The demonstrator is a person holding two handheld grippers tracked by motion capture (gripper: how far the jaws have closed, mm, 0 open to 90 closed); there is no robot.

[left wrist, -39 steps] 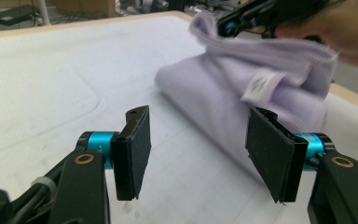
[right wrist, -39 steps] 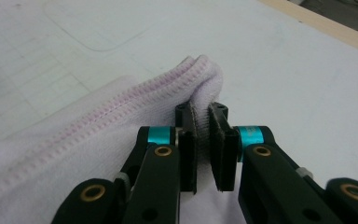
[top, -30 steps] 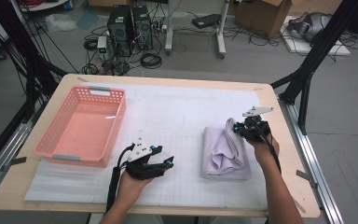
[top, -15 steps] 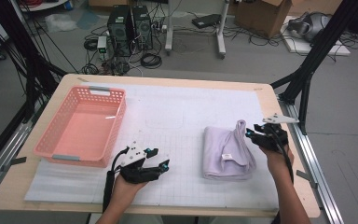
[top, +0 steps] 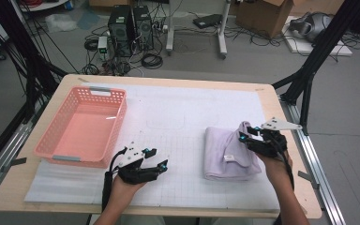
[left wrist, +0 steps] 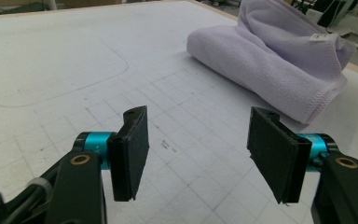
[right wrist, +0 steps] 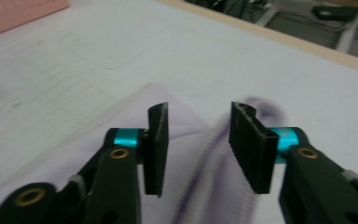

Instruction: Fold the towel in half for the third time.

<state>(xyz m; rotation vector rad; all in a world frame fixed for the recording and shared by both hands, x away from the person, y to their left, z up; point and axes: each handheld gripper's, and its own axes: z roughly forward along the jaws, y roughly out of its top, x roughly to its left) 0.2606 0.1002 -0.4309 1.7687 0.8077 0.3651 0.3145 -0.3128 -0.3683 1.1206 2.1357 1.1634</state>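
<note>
Our right gripper [top: 255,140], fingers just eased apart and pressing nothing, hangs over the folded lilac terry towel [top: 229,154] on the white gridded worktop [top: 187,117]. Our left gripper [top: 155,158] rests open. We judge a raised fold could snag and unroll.

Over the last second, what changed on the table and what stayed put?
The right claw drew back toward the table's right edge and its jaws have just opened, letting go of the purple towel, whose raised fold now lies lower; cloth remains between the jaws, unpressed. The left claw, open and empty, and the pink basket stayed put.
</note>
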